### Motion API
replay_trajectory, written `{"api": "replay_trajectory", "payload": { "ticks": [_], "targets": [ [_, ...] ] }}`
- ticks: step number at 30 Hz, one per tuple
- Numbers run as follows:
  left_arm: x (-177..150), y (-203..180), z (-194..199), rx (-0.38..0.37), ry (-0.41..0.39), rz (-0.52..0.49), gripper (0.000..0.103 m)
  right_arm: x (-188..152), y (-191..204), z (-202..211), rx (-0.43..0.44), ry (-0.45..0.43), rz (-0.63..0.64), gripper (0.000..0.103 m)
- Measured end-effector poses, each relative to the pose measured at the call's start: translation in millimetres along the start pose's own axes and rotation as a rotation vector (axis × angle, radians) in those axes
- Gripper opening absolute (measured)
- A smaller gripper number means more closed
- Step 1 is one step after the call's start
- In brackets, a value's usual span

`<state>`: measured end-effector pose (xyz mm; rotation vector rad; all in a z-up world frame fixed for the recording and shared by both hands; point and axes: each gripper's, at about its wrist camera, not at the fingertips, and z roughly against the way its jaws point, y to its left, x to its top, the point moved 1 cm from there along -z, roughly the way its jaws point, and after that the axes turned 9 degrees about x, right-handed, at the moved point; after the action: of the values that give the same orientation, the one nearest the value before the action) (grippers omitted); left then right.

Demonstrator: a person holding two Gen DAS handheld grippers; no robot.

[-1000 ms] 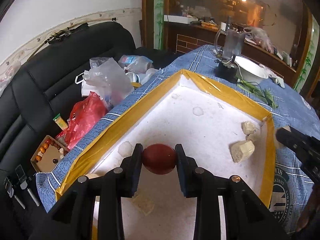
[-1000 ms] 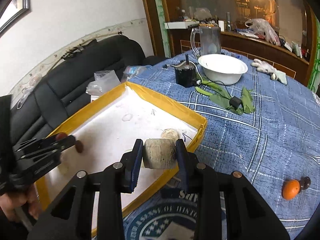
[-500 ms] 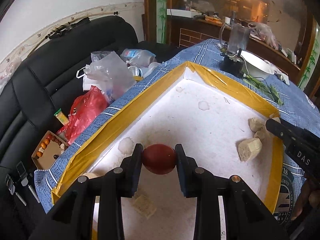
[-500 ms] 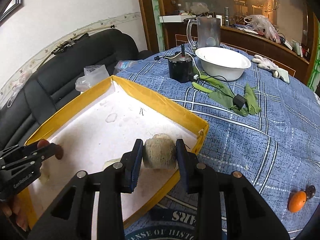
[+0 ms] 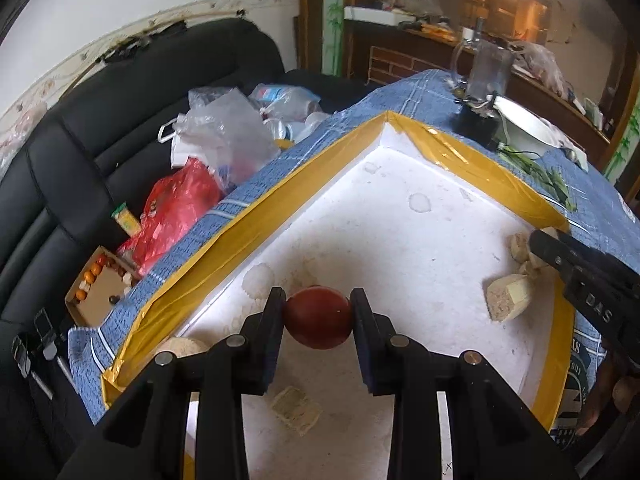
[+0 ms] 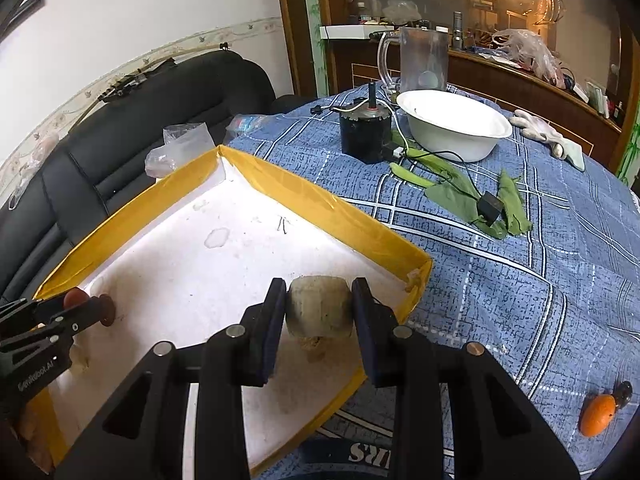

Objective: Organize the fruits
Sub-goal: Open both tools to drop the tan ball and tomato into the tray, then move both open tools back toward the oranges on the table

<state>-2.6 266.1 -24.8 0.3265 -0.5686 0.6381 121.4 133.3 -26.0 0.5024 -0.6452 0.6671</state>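
My left gripper (image 5: 319, 317) is shut on a dark red round fruit (image 5: 319, 317), held over the near left part of a white foam tray with a yellow taped rim (image 5: 248, 220). In the right wrist view my right gripper (image 6: 319, 312) is shut on a pale beige cut chunk (image 6: 319, 312) above the tray's right corner (image 6: 416, 276). More pale chunks (image 5: 510, 300) lie by the tray's right rim, and the right gripper's black body (image 5: 584, 276) reaches in over them. The left gripper (image 6: 86, 312) with its red fruit shows at the left edge of the right wrist view.
A blue checked cloth (image 6: 500, 280) covers the table. On it stand a white bowl (image 6: 456, 128), a black motor (image 6: 366, 128), a clear jug (image 6: 420, 60), green leaves (image 6: 452, 192) and an orange fruit (image 6: 598, 420). Plastic bags (image 5: 180, 204) lie on the black sofa (image 5: 80, 152).
Both grippers have moved forward over the tray with their loads still held. The right gripper has come in further above the tray's right corner.
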Motion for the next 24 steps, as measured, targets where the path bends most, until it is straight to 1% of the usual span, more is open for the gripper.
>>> {"api": "replay_trajectory", "payload": {
  "ticks": [1, 2, 3, 4, 5, 6, 8, 9, 11, 12, 15, 18, 21, 24],
  "targets": [
    [0, 2, -1, 0.002, 0.011, 0.014, 0.050, 0, 0, 1, -0.004, 0.001, 0.001, 0.044],
    [0, 4, -1, 0.008, 0.016, 0.025, 0.056, -1, 0, 3, -0.005, -0.002, 0.004, 0.049],
    [-1, 7, 0, 0.014, 0.011, 0.040, 0.067, -1, 1, 7, -0.002, -0.008, 0.008, 0.051],
    [-1, 8, 2, 0.016, 0.002, 0.050, 0.073, -1, 3, 11, -0.006, -0.012, 0.012, 0.055],
    [-1, 11, 6, 0.021, -0.011, 0.064, 0.075, -2, 4, 14, -0.007, -0.017, 0.016, 0.061],
    [-2, 12, 8, 0.027, -0.015, 0.070, 0.080, -2, 4, 18, -0.006, -0.023, 0.019, 0.064],
    [-2, 16, 11, 0.026, -0.018, 0.079, 0.080, -5, 5, 26, -0.006, -0.035, 0.025, 0.079],
    [-3, 18, 13, 0.028, -0.017, 0.087, 0.080, -6, 5, 30, -0.012, -0.039, 0.026, 0.083],
    [-4, 22, 14, 0.030, -0.008, 0.099, 0.080, -9, 3, 38, -0.024, -0.047, 0.025, 0.101],
    [-5, 25, 16, 0.024, -0.001, 0.112, 0.081, -11, 2, 41, -0.029, -0.049, 0.023, 0.103],
    [-7, 30, 20, 0.012, 0.003, 0.144, 0.081, -18, -5, 53, -0.066, -0.036, 0.014, 0.103],
    [-9, 32, 28, -0.006, -0.008, 0.182, 0.082, -27, -16, 69, -0.090, -0.043, 0.002, 0.103],
    [-10, 26, 38, -0.032, -0.030, 0.205, 0.082, -36, -32, 85, -0.118, -0.040, -0.028, 0.103],
    [-12, 10, 48, -0.055, -0.051, 0.187, 0.082, -47, -50, 106, -0.140, -0.060, -0.062, 0.103]
  ]
}}
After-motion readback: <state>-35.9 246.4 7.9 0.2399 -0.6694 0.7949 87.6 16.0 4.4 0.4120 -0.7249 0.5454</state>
